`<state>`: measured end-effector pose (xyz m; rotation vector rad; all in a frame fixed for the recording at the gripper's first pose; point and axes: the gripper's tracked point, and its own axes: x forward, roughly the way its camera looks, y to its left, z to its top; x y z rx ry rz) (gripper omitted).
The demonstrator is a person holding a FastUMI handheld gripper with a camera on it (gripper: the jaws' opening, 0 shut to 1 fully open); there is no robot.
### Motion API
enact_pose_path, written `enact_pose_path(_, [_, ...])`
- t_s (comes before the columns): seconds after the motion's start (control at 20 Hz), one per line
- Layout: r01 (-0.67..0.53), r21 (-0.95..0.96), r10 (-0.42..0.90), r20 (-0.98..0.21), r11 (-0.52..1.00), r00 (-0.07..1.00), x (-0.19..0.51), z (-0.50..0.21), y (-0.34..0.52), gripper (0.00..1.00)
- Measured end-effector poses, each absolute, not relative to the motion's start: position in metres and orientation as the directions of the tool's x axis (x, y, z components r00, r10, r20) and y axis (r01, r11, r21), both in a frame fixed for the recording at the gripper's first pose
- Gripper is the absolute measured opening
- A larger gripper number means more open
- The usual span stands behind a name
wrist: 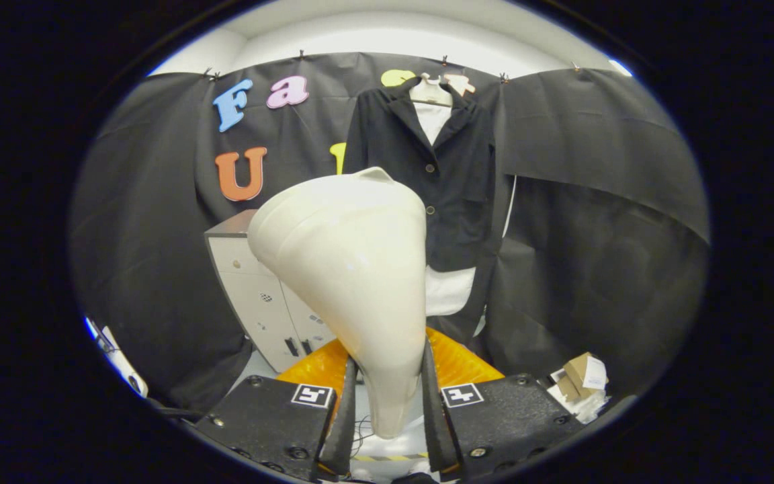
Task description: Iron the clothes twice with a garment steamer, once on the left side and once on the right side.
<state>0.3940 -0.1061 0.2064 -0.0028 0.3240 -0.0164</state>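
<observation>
The garment steamer (350, 269) stands upright between the jaws of the gripper (387, 403), which are closed on its narrow handle. Beyond its wide cream head, a dark jacket (444, 181) hangs on a hanger (431, 91) against the booth wall, beside a white cabinet (259, 296).

A cream, cone-shaped garment steamer (347, 269) is held upright, tilted slightly. Beyond it, a dark buttoned jacket (447, 181) is hung over a white shirt (433, 117).

Garment steamer (350, 269) clamped between both fingers (345, 417), dark jacket (454, 181) hanging beyond.
</observation>
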Motion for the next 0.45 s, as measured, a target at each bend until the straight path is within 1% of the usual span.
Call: enact_pose_path(0.45, [0.013, 0.01, -0.01, -0.304, 1.0, 0.953, 0.383, 0.216, -0.111, 0.45])
